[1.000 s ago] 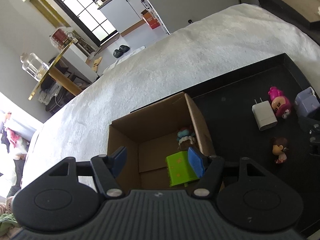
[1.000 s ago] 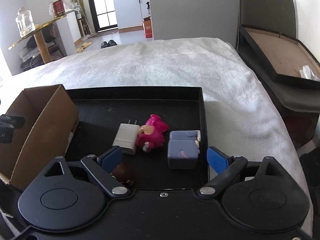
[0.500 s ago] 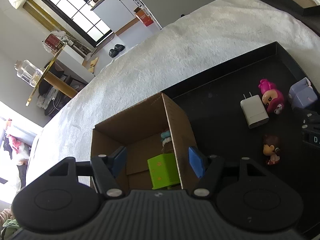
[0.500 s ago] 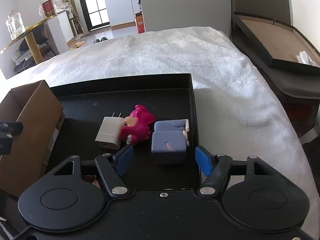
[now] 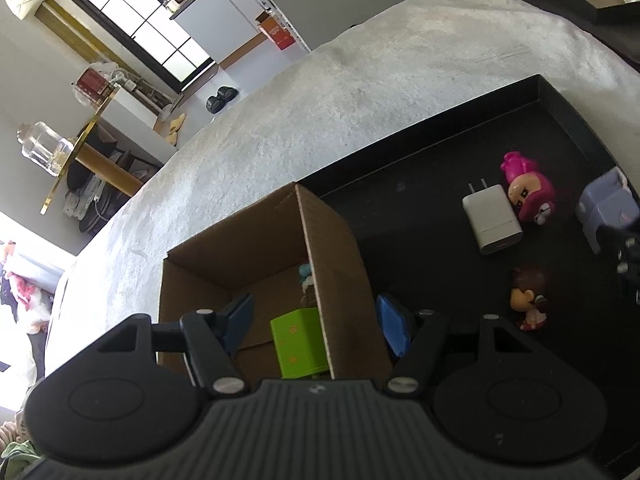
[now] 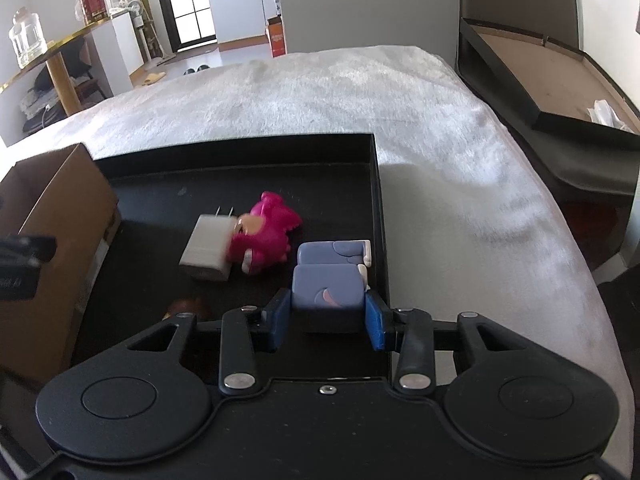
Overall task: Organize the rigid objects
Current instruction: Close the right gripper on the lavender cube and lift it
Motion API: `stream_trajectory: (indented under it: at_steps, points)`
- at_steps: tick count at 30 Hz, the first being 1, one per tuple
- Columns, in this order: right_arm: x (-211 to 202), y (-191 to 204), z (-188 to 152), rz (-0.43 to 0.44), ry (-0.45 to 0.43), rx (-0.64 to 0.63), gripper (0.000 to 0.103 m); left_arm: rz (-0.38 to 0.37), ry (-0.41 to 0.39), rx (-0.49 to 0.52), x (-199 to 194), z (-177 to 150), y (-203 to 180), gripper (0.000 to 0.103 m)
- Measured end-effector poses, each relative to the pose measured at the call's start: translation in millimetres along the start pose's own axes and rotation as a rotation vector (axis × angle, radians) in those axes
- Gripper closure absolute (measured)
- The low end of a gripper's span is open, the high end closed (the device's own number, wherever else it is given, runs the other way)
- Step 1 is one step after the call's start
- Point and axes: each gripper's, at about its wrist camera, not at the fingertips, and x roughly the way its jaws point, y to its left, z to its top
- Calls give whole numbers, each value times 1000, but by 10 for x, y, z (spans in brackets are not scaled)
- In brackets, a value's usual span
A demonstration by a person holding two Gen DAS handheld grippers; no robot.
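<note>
Since a second ago the right gripper (image 6: 326,320) closes from wide onto the stiff, light purple block's (image 6: 327,288) flat sides, low centre-frame.

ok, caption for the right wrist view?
Right gripper jaws closing around the purple block toy in the black tray, charger and pink figurine behind.

One black tray (image 6: 240,148) is seen, and one cardboard box (image 5: 256,240) is counted. Three toy figures are found: one pink (image 5: 528,192), one brown-haired (image 5: 526,300), one partly hidden in the box (image 5: 306,280). One white charger (image 5: 492,218), one green block (image 5: 298,342) and two lavender blocks (image 6: 328,286) are counted
</note>
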Motion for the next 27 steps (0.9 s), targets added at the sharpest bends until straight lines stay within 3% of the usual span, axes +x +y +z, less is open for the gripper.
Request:
stream_trajectory:
  at_steps: [17,27]
  points:
    - [-26,19,-94,-6,0,51,62,-25,-9,22,-45,43,-187,37]
    - [-16,50,-88,-16,-28,34,64,-25,-28,1,-148,14,-89,37]
